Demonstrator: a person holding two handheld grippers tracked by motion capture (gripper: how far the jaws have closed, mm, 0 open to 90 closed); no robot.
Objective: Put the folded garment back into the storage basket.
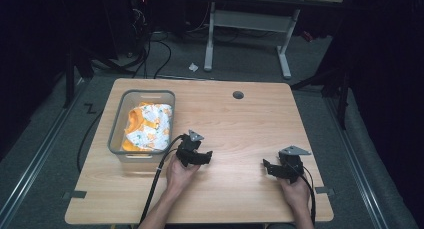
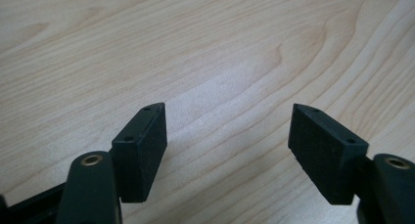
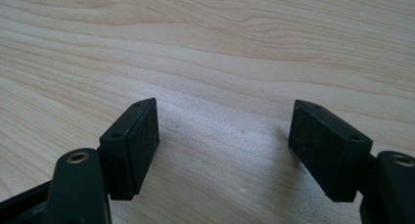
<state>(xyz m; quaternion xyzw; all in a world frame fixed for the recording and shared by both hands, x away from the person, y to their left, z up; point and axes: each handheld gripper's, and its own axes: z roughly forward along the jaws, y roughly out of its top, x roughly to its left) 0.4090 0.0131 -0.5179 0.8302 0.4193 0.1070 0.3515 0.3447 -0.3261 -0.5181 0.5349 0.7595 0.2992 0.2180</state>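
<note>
Cloth [image 1: 149, 128], crumpled, orange and white with a small print, lies in a clear rectangular plastic bin [image 1: 116, 120] at the table's left. Left gripper [image 1: 199, 158], just right of it, and right gripper [image 1: 271, 168], farther right, both gape empty over pale woodgrain table [image 1: 240, 124].

Bare wood is lying open across the middle and right of the table [image 1: 240, 124], giving both grippers free passage there. The grey bin [image 1: 116, 124], holding an orange and white cloth [image 1: 149, 126], is standing as the one obstacle on the left side, just beside the left gripper [image 1: 196, 156]. A clear stretch is separating that gripper from the right gripper [image 1: 272, 168].
</note>
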